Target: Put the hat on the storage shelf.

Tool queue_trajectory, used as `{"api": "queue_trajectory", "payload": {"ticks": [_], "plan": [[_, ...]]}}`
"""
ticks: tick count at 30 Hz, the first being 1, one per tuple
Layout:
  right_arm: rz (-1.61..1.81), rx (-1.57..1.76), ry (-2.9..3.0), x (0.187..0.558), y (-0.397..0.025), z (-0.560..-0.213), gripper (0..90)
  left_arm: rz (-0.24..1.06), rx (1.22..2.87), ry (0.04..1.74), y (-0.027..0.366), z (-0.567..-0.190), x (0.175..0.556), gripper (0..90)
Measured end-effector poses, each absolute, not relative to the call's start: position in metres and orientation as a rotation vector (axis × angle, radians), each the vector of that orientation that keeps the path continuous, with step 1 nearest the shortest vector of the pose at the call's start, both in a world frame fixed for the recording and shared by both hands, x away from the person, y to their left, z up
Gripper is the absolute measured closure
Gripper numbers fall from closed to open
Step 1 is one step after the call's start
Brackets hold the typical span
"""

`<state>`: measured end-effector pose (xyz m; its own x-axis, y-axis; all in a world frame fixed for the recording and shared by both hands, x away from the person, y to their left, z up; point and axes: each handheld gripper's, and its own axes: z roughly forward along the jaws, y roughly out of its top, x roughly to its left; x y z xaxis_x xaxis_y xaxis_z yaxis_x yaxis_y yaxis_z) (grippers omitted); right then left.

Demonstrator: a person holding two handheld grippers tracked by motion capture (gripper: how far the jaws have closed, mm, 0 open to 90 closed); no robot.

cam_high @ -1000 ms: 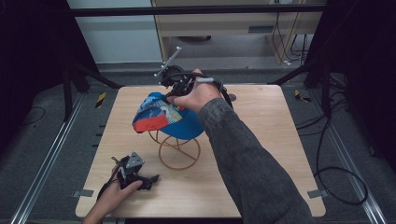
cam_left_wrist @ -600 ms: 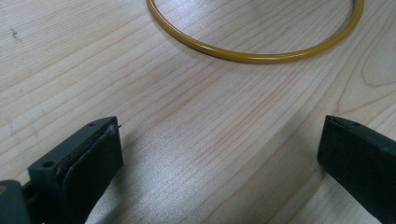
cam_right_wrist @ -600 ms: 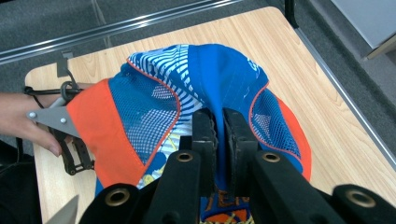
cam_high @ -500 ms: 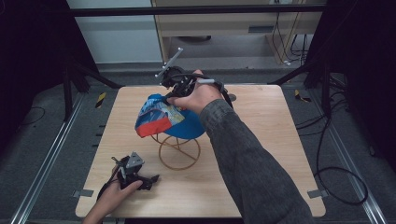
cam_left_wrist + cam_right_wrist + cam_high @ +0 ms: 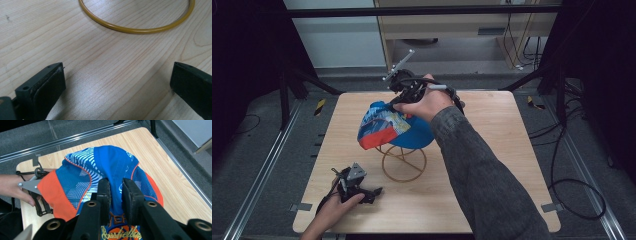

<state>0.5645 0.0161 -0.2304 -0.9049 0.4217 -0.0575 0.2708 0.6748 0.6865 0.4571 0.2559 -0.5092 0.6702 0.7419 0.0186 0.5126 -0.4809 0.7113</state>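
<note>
Cap [image 5: 110,167] blue, orange-trimmed, white-striped; stand [image 5: 403,162] yellow, perhaps brass-toned; table [image 5: 512,150] pale wood-grain.

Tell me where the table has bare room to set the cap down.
The table's right half, beyond the sleeve, is bare wood, as is the near edge between left gripper and sleeve. It is crowded mid-table: the cap, pinched by the right gripper, hangs over the wire stand.

Right gripper [image 5: 404,100] is reaching far forward, jaws pinching nearly closed; left gripper [image 5: 362,191] is lying low near the body, jaws gaping
</note>
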Motion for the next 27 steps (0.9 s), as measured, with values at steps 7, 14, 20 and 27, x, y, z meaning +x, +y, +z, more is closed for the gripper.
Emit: {"api": "queue_trajectory", "payload": {"ticks": [7,14,20,27], "plan": [[1.058,0.562,2.67,0.564,0.017,-0.23,69.5,0.426,2.189,0.963,0.256,-0.509,0.457,0.0],[1.071,0.562,2.662,0.561,0.017,-0.227,66.6,0.426,2.189,0.962,0.256,-0.509,0.457,0.0],[1.074,0.559,2.66,0.558,0.016,-0.225,65.5,0.426,2.189,0.963,0.256,-0.509,0.457,0.0],[1.096,0.555,2.648,0.552,0.009,-0.219,63.5,0.425,2.189,0.962,0.256,-0.509,0.457,0.0]]}}
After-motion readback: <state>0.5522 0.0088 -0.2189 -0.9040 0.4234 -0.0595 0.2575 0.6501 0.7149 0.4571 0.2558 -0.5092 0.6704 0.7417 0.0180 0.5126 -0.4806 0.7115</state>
